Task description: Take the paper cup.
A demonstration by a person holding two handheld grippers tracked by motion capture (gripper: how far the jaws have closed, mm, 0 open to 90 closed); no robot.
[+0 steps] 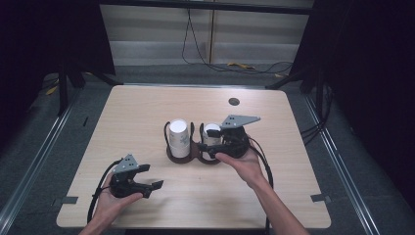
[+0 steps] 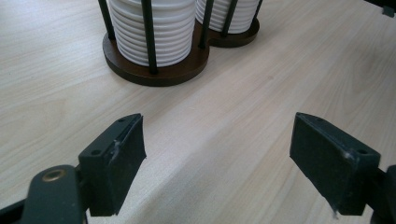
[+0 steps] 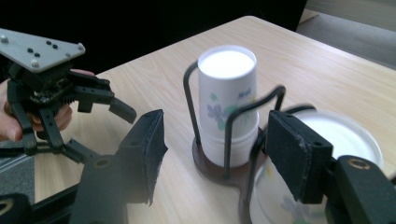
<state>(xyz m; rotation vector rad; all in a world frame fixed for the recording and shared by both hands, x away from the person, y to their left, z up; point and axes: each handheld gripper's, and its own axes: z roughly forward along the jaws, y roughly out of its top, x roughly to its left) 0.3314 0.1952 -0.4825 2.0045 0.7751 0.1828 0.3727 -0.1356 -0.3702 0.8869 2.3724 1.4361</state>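
- Left tool sits low over the near-left part of the worktop, held in the person's left hand. In the left gripper view its jaws stand wide apart, with bare wood between them.
- Dark wire rack stands at the middle of the worktop, well apart from the left tool. It has two round wooden bases joined side by side.
- Left cup stack fills the rack's left compartment. The white paper cups stand upside down and upright, and the top one carries a small flower print.
- Right cup stack fills the rack's right compartment, just beside the first stack.
- Right tool is at the near right side of that right stack, held in the right hand and pointing left across the rack.
- In the right gripper view the jaws are drawn in narrow. One jaw lies in front of the near stack's top cup. Whether the pads press on that cup I cannot tell.
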